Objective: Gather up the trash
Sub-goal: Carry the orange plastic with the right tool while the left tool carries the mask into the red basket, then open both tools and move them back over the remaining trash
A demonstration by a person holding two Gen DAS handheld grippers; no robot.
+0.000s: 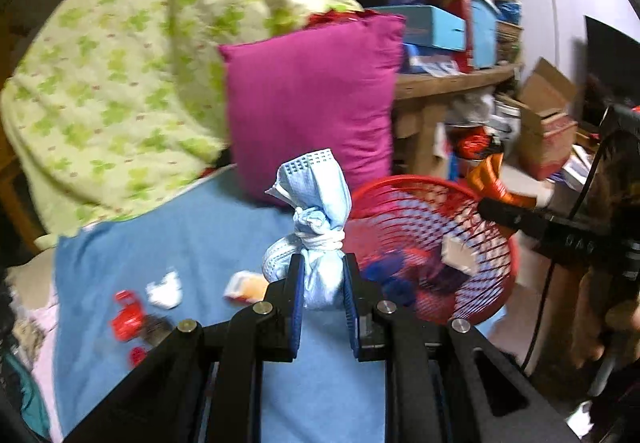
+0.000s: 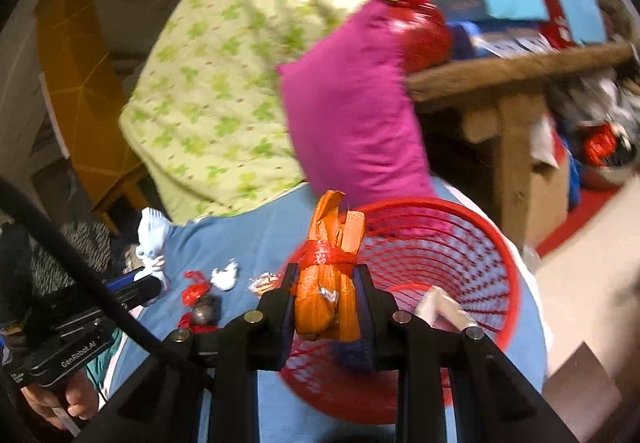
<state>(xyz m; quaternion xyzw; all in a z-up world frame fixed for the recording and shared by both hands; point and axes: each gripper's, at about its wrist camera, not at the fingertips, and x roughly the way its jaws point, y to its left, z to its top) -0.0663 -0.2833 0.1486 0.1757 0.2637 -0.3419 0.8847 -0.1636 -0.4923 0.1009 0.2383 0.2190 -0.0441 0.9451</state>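
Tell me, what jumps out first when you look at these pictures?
Probably the bright pink pillow standing at the back of the blue bed sheet, leaning on a green-flowered quilt. Next, the red mesh basket on the sheet's right side. Each pair of tongs grips trash: the left tongs hold a knotted blue face mask, and the right tongs hold an orange wrapper bundle by the basket.

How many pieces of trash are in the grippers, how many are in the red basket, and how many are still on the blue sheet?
In the grippers: 2, a knotted blue face mask in the left gripper and an orange wrapper bundle in the right gripper.
In the red basket: at least 1, a white piece; the rest is blurred.
On the blue sheet: about 4.
Total: about 7.
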